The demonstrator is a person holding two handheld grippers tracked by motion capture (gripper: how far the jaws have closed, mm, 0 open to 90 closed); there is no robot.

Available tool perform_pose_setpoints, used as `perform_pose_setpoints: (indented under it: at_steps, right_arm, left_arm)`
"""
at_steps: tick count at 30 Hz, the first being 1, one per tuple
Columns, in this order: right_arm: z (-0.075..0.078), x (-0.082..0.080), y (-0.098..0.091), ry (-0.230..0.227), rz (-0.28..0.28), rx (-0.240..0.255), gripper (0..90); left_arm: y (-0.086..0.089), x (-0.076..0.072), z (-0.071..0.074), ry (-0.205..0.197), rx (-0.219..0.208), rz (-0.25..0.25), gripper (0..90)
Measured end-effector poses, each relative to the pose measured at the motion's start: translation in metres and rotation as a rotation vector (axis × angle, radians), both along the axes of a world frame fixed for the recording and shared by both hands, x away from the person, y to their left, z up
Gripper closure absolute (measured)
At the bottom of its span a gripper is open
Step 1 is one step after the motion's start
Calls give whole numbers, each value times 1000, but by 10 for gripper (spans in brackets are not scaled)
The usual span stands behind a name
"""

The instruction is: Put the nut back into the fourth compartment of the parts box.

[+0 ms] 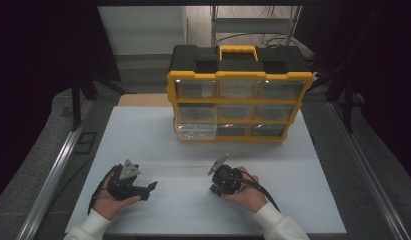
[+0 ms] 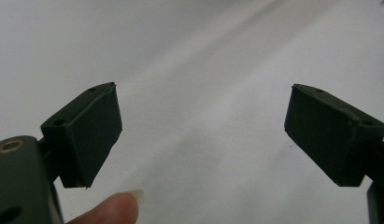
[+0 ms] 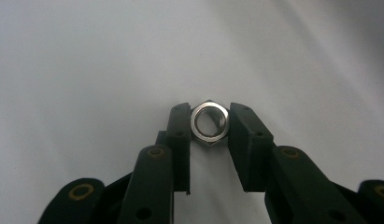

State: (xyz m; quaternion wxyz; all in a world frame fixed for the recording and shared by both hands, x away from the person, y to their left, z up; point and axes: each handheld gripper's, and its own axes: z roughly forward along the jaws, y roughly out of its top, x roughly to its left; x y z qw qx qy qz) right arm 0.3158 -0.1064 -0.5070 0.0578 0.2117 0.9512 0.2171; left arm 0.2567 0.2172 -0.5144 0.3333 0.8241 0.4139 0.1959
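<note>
A small silver hex nut point(image 3: 209, 122) sits on the white table between the two black pads of my right gripper point(image 3: 209, 108), which press on its opposite flats. In the high view the right gripper point(image 1: 216, 190) points down at the table in front of the person's right hand. My left gripper point(image 1: 151, 186) lies low over the table at the left, held in the left hand. In the left gripper view its jaws stand wide apart point(image 2: 203, 109) with bare white surface between them.
A yellow and black organiser box point(image 1: 238, 107) with several clear drawers stands at the far middle of the white table top point(image 1: 193, 155). Metal rails point(image 1: 58, 165) run along both sides. A fingertip point(image 2: 110, 210) shows beside the left jaw.
</note>
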Motion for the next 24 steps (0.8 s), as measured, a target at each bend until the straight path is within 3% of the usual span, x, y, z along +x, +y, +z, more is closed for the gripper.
perform_pose_setpoints:
  at_steps: [9, 24]
  right_arm:
    - [11, -1, -5, -2, -4, 54, 708]
    - [57, -3, -22, -69, -25, 184, 707]
  left_arm:
    - [1, 0, 0, 0, -1, 1, 119]
    - [1, 0, 0, -2, -3, 5, 119]
